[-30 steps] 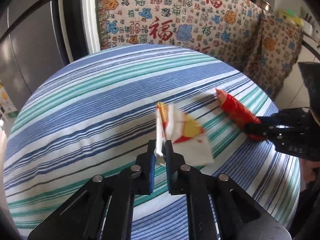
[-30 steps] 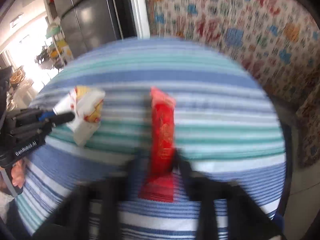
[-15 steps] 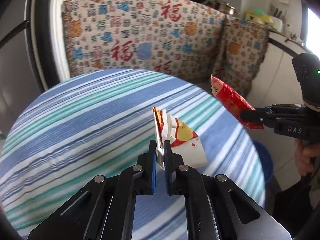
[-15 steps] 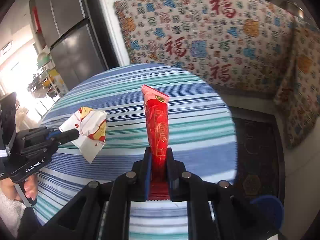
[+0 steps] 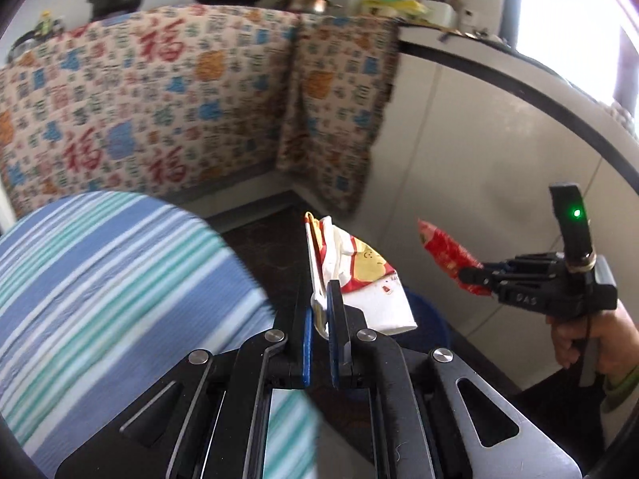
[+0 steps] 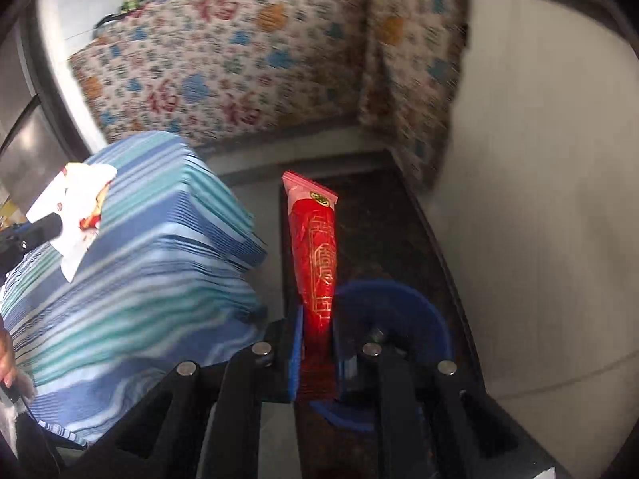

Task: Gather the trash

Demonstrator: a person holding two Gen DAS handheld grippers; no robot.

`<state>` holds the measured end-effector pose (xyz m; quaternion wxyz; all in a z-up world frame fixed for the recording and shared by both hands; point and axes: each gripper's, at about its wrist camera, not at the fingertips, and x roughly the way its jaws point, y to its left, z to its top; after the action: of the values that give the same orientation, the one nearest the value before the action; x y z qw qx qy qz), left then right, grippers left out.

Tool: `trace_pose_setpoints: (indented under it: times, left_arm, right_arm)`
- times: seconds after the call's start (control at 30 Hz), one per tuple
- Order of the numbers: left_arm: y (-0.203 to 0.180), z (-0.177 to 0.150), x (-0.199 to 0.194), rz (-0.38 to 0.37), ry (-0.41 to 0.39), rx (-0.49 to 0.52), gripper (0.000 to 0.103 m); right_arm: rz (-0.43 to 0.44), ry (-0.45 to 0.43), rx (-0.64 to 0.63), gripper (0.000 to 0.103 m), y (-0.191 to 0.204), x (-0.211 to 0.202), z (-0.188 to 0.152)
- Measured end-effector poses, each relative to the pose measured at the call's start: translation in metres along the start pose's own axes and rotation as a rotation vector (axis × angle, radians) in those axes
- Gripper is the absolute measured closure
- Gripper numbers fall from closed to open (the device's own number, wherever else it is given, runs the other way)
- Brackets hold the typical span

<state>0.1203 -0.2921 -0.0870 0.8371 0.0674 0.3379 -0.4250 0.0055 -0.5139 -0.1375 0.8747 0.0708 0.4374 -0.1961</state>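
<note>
Clamping a white wrapper [image 5: 369, 279], left gripper [image 5: 319, 311], right gripper [image 6: 315, 319] pinching red packet [image 6: 315, 239] above blue bin [image 6: 407, 307]

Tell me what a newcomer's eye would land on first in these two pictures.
First, the bright red wrapper, standing up from the shut right tongs over the dark floor, with a blue bin just behind it. Next, the white and yellow wrapper pinched in the left tongs, beyond the edge of the striped tablecloth. Behind both hangs a patterned cloth with red characters, pots lined up on top.
</note>
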Motion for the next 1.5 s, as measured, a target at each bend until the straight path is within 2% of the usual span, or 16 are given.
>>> trace_pose_setpoints:
  times: [0.2, 0.5, 0.57, 0.6, 0.63, 0.73, 0.77, 0.87, 0.9, 0.97, 1.0, 1.03, 1.13, 1.2, 1.37, 1.5]
  left_arm:
    - [-0.059, 0.002, 0.063, -0.080, 0.056, 0.033, 0.098]
    - [-0.088, -0.006, 0.132, -0.105, 0.167, 0.045, 0.093]
    - [-0.092, -0.009, 0.144, -0.106, 0.185, 0.046, 0.072]
    - [-0.093, -0.010, 0.149, -0.115, 0.185, 0.038, 0.050]
    - [-0.092, -0.012, 0.152, -0.118, 0.178, 0.029, 0.037]
    - [-0.092, -0.015, 0.157, -0.121, 0.176, 0.018, 0.033]
    - [-0.093, -0.015, 0.158, -0.113, 0.180, 0.018, 0.031]
    - [-0.098, -0.018, 0.151, -0.079, 0.174, 0.029, 0.022]
    - [-0.100, -0.017, 0.148, -0.076, 0.173, 0.039, 0.021]
    - [-0.105, -0.017, 0.134, -0.065, 0.165, 0.068, 0.014]
    - [-0.109, -0.018, 0.124, -0.053, 0.169, 0.085, 0.004]
    - [-0.114, -0.019, 0.114, -0.046, 0.181, 0.105, 0.000]
    - [-0.123, -0.023, 0.077, -0.017, 0.186, 0.143, 0.000]
    - [-0.127, -0.030, 0.052, 0.002, 0.164, 0.169, 0.000]
    - [-0.133, -0.047, 0.011, 0.067, 0.165, 0.180, 0.000]
    - [-0.139, -0.044, -0.004, 0.108, 0.162, 0.194, 0.000]
  right_arm:
    - [-0.038, 0.032, 0.049, 0.090, -0.052, 0.006, -0.023]
    - [-0.013, 0.050, 0.036, 0.087, -0.087, 0.032, -0.041]
    - [-0.020, 0.046, 0.041, 0.085, -0.091, 0.039, -0.043]
    - [-0.022, 0.048, 0.044, 0.078, -0.093, 0.042, -0.044]
    - [-0.028, 0.049, 0.048, 0.075, -0.096, 0.046, -0.045]
    - [-0.039, 0.048, 0.047, 0.069, -0.102, 0.048, -0.048]
    - [-0.044, 0.044, 0.050, 0.064, -0.105, 0.046, -0.048]
    - [-0.058, 0.009, 0.077, 0.034, -0.110, 0.036, -0.047]
    - [-0.066, 0.000, 0.084, 0.027, -0.110, 0.032, -0.046]
    - [-0.092, -0.010, 0.103, 0.020, -0.108, 0.019, -0.048]
    - [-0.109, -0.016, 0.114, 0.019, -0.106, 0.011, -0.049]
    - [-0.124, -0.020, 0.125, 0.018, -0.103, 0.002, -0.053]
    - [-0.168, -0.035, 0.174, 0.013, -0.091, -0.032, -0.068]
    - [-0.213, -0.039, 0.214, 0.000, -0.079, -0.059, -0.085]
    - [-0.306, -0.078, 0.296, 0.000, -0.048, -0.113, -0.124]
    - [-0.346, -0.098, 0.289, 0.000, -0.028, -0.138, -0.132]
